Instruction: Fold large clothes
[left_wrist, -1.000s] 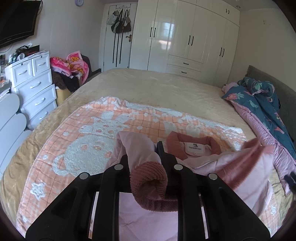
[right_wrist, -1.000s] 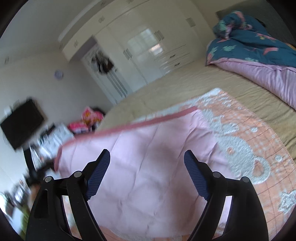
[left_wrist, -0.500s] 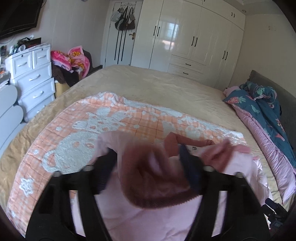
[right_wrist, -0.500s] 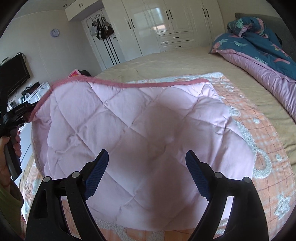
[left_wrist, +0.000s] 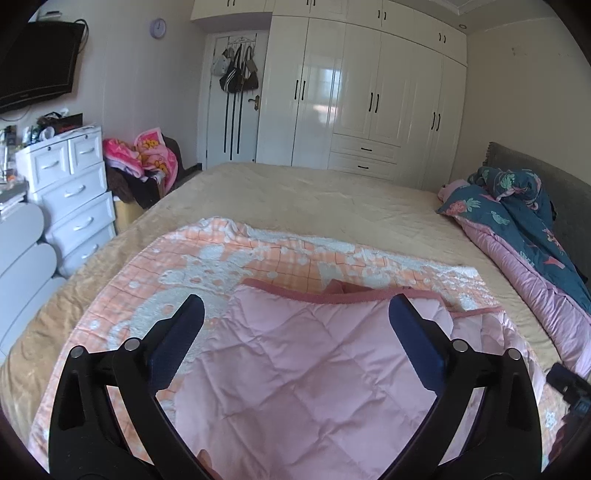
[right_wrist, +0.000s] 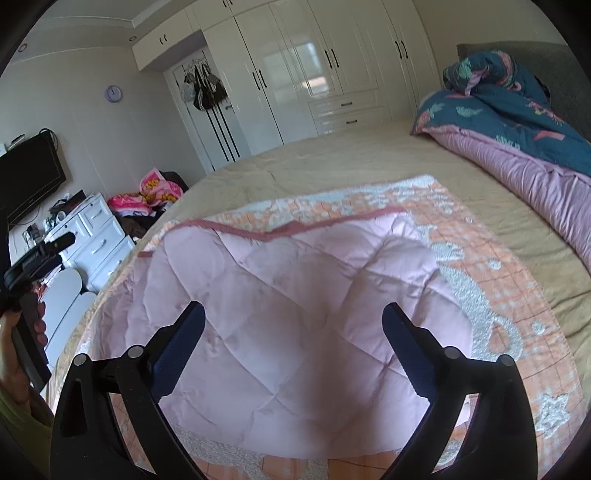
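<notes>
The pink quilted garment (left_wrist: 306, 373) lies folded on the orange-and-white patterned blanket (left_wrist: 258, 258), straight ahead of and below both tongs. The left gripper (left_wrist: 295, 317) is opening, its dark pads spread wide to either side of the garment's far part; nothing sits between them and they press on nothing. The right gripper (right_wrist: 293, 321) is opening as well, jaws wide above the near part of the garment, likewise pinching nothing. Just beyond the left tongs' tips runs the garment's darker pink ribbed edge (left_wrist: 332, 295) — a fairly straight line across, with a second trimmed edge trailing off to the right. In the right wrist view that same trim (right_wrist: 258, 232) bends in a shallow V ahead of the tips. Past the blanket's far border the tan bedspread (left_wrist: 314, 195) stretches bare toward the white wardrobe (left_wrist: 362, 92) — broad open room ahead. To the right of both tongs a rolled teal-and-pink duvet (right_wrist: 517, 122) bounds the space; to the left stands a white chest of drawers (left_wrist: 74, 192).
</notes>
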